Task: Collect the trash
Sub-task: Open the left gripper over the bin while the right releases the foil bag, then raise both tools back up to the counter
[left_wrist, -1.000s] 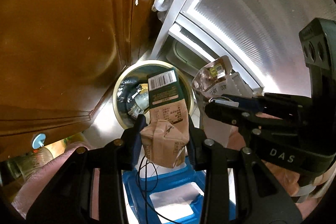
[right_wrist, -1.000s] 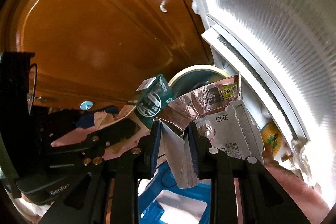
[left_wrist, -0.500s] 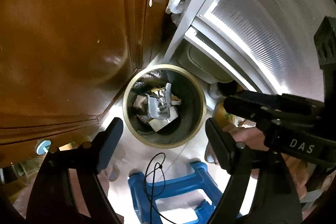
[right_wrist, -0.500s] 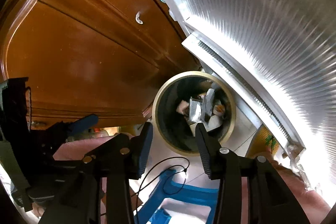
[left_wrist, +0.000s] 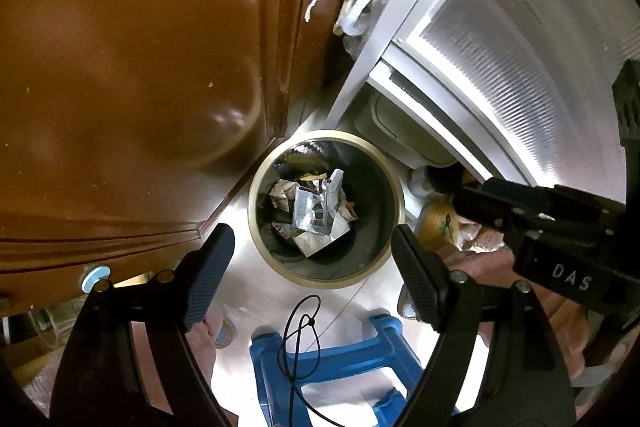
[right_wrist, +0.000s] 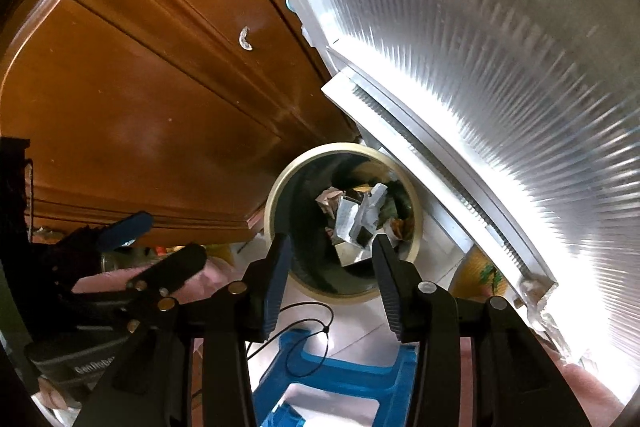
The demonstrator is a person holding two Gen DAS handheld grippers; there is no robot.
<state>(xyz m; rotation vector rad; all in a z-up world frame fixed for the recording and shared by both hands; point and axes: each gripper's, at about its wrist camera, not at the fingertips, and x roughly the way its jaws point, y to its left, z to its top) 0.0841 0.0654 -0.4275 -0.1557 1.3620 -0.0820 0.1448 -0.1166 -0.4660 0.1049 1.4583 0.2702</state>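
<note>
A round trash bin with a cream rim (left_wrist: 394,183) stands on the floor below both grippers; it also shows in the right wrist view (right_wrist: 276,195). Crumpled cartons and foil wrappers (left_wrist: 316,213) lie inside it, also seen in the right wrist view (right_wrist: 352,223). My left gripper (left_wrist: 312,263) is open and empty above the bin's near rim. My right gripper (right_wrist: 330,263) is open and empty above the bin; it also shows at the right of the left wrist view (left_wrist: 520,211).
A brown wooden cabinet (left_wrist: 140,67) stands left of the bin. A ribbed translucent door with a white frame (left_wrist: 500,27) is on the right. A blue plastic stool (left_wrist: 332,367) and a thin black cord (left_wrist: 304,323) are below the grippers. A yellowish packet (left_wrist: 436,227) lies right of the bin.
Both grippers opened and let go of their cartons and wrappers, which now lie in the bin. Both grippers have since risen slightly and opened wider.
</note>
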